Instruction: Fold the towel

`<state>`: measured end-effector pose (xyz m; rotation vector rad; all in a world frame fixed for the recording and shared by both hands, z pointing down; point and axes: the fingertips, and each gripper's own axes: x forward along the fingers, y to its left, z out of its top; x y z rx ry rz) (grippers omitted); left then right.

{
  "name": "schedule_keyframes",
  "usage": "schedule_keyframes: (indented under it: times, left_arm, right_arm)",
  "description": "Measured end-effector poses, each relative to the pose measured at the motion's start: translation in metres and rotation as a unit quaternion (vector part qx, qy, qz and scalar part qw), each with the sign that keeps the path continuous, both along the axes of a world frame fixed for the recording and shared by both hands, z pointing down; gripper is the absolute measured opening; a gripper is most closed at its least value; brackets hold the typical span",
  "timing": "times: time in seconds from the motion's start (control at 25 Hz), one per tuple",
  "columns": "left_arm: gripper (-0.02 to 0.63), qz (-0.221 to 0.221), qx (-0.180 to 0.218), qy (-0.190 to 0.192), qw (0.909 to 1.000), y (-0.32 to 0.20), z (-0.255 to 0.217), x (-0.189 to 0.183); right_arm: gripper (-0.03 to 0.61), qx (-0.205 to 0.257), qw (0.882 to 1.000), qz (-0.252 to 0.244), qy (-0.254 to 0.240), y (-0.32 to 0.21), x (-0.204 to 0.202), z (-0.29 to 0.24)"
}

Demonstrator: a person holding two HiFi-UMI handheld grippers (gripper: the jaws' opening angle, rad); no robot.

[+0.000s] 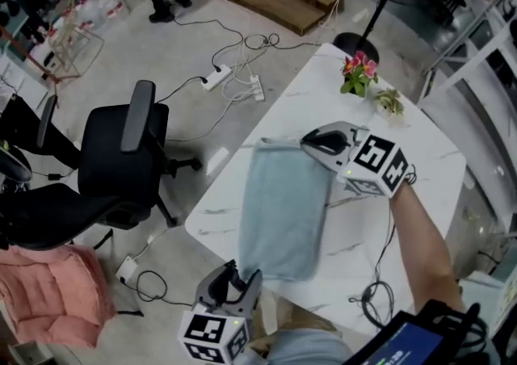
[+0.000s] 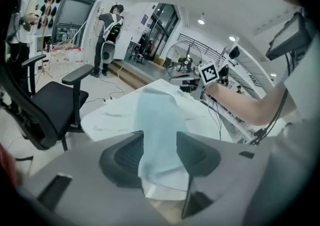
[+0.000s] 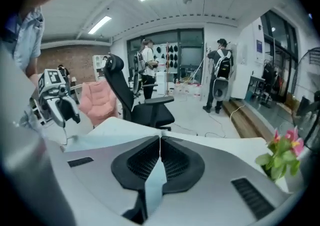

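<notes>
On the table (image 1: 428, 163), towel (image 1: 283, 210) pinched in right tool (image 1: 310, 144)

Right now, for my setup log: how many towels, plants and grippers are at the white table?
Towel: 1
Plants: 2, the pink-flowered plant and the pale green plant
Grippers: 2, the left gripper and the right gripper
Total: 5

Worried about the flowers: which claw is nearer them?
Right. The right claw grips the towel's far end near the flowers; the left claw is at the table's near edge.
</notes>
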<state>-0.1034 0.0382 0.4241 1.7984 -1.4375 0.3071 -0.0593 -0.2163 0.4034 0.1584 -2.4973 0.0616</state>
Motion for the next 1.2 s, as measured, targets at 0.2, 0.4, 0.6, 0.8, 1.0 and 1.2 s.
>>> schedule_keyframes:
  times: [0.2, 0.4, 0.6, 0.8, 1.0, 1.2]
  left_arm:
    - [0.189, 0.099, -0.010, -0.001, 0.9950, -0.016, 0.012, 0.064]
    - [0.181, 0.171, -0.054, -0.013, 0.9837, -0.007, 0.058, 0.103]
    - [0.155, 0.166, -0.058, 0.001, 0.9845, -0.010, 0.064, 0.099]
    - [0.133, 0.161, -0.068, 0.007, 0.9845, -0.011, 0.070, 0.096]
    - [0.138, 0.161, -0.072, 0.015, 0.9843, -0.010, 0.050, 0.092]
    - [0.137, 0.131, -0.060, 0.005, 0.9895, -0.012, 0.045, 0.071]
  right_arm:
    - [0.018, -0.041, 0.998, -0.021, 0.041, 0.028, 0.021, 0.055]
    - [0.018, -0.053, 0.996, 0.043, 0.051, -0.002, 0.024, 0.083]
    - [0.018, -0.081, 0.994, 0.049, 0.059, -0.008, 0.023, 0.097]
    - [0.017, -0.068, 0.995, 0.036, 0.070, -0.009, 0.019, 0.099]
    - [0.155, -0.103, 0.993, 0.023, 0.048, -0.020, 0.034, 0.064]
    - [0.264, -0.193, 0.975, -0.004, 0.114, -0.025, 0.050, 0.088]
